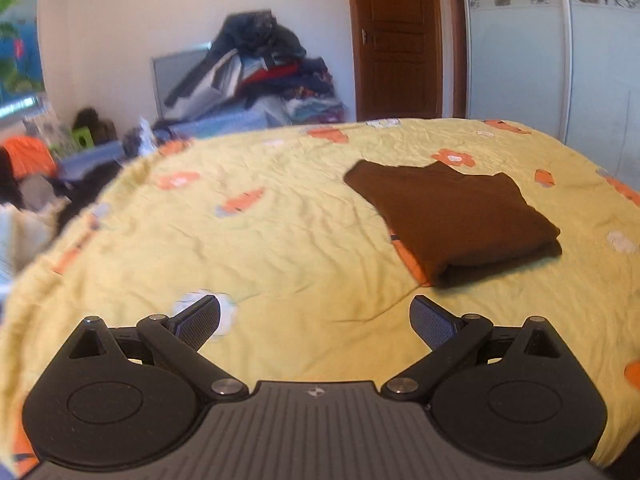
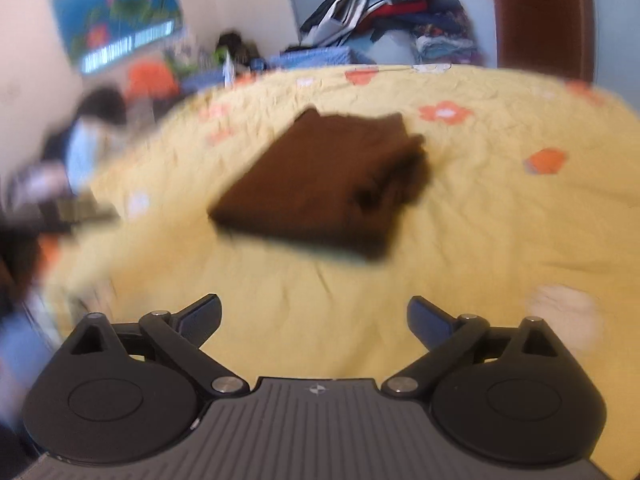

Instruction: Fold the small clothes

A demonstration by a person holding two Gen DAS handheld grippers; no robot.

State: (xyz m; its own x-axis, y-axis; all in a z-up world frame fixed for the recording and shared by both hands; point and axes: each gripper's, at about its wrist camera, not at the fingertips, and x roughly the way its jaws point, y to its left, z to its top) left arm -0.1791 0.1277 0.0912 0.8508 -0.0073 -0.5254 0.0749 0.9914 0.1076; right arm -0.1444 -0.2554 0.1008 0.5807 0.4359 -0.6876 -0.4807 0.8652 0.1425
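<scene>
Both the left gripper [image 1: 315, 318] and right gripper [image 2: 314, 316] gape wide and empty over bare yellow bedspread [image 1: 280, 220], the folded brown garment [image 1: 456, 220] lying apart beyond, no writing legible.

folded garment [image 1: 452, 216] on the bedspread [image 1: 280, 240], heap of clothes [image 1: 260, 68] behind the bed

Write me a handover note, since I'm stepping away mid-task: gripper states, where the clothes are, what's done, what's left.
Left gripper: open, empty, above the bedspread.
Right gripper: open, empty, also over the bedspread.
Brown garment: folded into a compact stack on the bed, ahead of both grippers, touched by neither.
Done: this garment looks folded and released.
Left: probably the next item; a clothes pile sits beyond the bed, but whether it belongs to the job is unclear.
</scene>
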